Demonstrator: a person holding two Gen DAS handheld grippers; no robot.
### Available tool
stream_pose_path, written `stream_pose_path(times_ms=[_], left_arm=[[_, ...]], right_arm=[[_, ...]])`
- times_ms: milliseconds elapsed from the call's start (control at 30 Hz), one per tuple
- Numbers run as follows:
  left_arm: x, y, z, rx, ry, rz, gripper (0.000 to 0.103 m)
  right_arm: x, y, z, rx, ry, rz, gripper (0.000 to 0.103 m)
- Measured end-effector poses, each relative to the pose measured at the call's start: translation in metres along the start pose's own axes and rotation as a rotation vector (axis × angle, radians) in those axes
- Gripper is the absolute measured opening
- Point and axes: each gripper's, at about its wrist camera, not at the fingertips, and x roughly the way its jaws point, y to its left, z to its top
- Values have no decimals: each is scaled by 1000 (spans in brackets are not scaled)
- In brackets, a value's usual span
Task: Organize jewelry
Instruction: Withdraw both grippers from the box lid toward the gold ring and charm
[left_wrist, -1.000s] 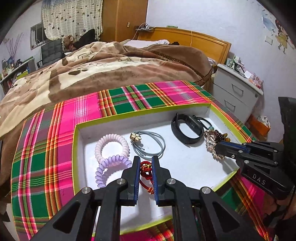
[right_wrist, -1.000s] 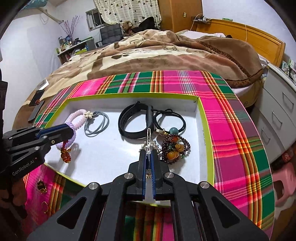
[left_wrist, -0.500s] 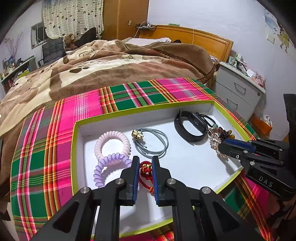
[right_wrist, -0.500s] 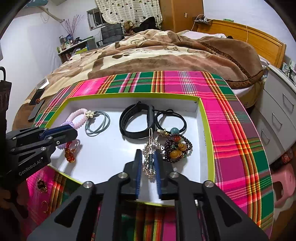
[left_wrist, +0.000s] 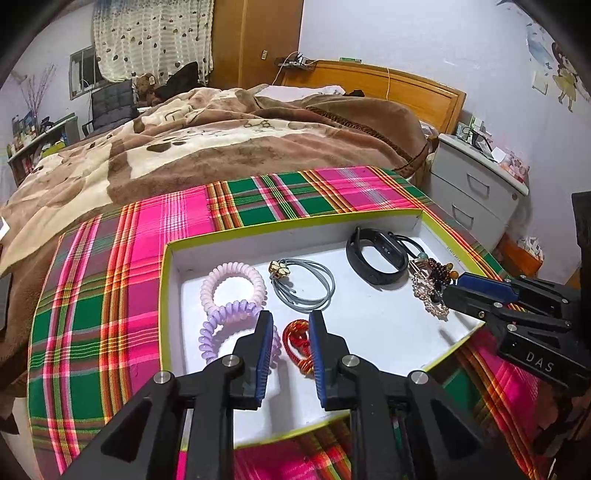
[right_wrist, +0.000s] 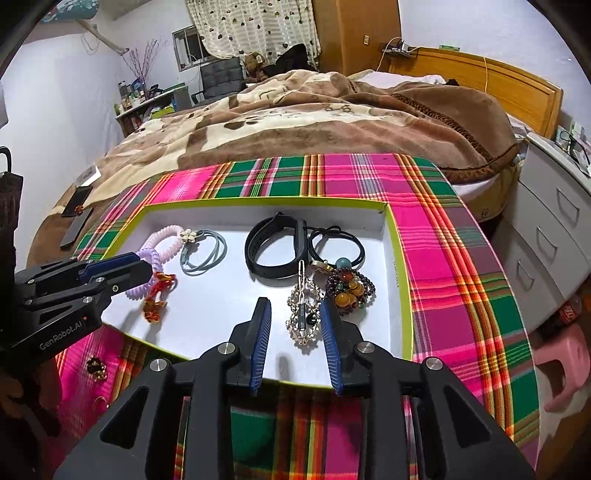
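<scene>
A bed (right_wrist: 332, 110) under a brown and cream blanket fills the background, and in front of it a pink and green plaid cloth (right_wrist: 436, 236) covers the surface. On the cloth lies a shallow white tray (right_wrist: 400, 266) with a yellow-green rim, holding the jewelry. The left claw (left_wrist: 287, 328) hangs over the tray's near edge, released, its blue pads apart on either side of a red knotted cord charm (left_wrist: 297, 338) that lies on the tray floor; whether the pads touch it I cannot tell. The right claw (right_wrist: 295, 321) is released too, spread around a silver chain with a hair clip (right_wrist: 303, 314), which rests on the tray floor close to the right-hand pad. A black wristband (right_wrist: 275, 251) lies toward the tray's far wall, with a black hair tie (right_wrist: 338, 243) just beside it. At the left end sit a pink spiral hair tie (left_wrist: 232, 280) touching a purple spiral hair tie (left_wrist: 225, 321), and near them a grey hair tie with a flower (left_wrist: 306, 284). A dark beaded bracelet (right_wrist: 351, 290) with amber beads lies touching the chain's right side. Outside the tray, a small earring (right_wrist: 96, 367) rests on the cloth.
</scene>
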Motion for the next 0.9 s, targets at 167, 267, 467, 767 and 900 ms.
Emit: stream_pose_path(times_ms=[167,267,467,767,900], left_arm=[[-17,-2,-1,2,-35,7,21],[-32,-4,-2,0,-63,10,23],[-58,-6,-7,-4,-107,20,23],[-94,-7,-23,-39,-153,18,22],[-111,-10,-34,-45,-174,18,23]], right_arm=[[-17,4,0,-15,-35,-9,29],[-27,8,-1,-26,-56,-13,29],[-48,15,-7,-49,-90,-22,31],[-83,26,-20,-67,-138,-15,33],[-95,31,-27,-71,-153,-6,33]])
